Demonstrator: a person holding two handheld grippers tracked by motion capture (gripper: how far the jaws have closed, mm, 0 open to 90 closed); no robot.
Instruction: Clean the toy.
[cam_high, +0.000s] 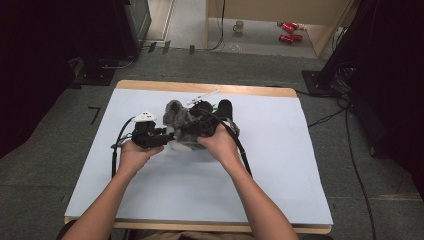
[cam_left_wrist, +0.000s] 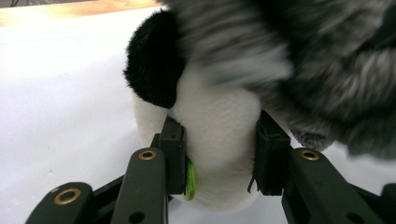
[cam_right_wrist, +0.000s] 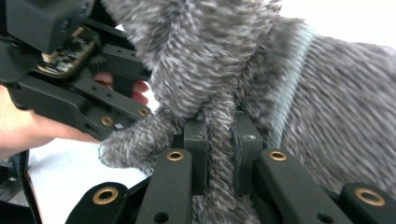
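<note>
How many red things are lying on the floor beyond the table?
2: the two red objects lie close together on the pale floor at the high view's top right, one just behind the other. Others may be hidden.

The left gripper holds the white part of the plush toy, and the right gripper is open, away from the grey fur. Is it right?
Not quite. The right gripper is shut on a fold of grey fur, as the right gripper view shows. The left gripper does hold the white part.

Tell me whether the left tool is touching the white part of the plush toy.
Touching. The left gripper view shows the left tool with both pads pressed into the white plush part, denting it on either side.
</note>
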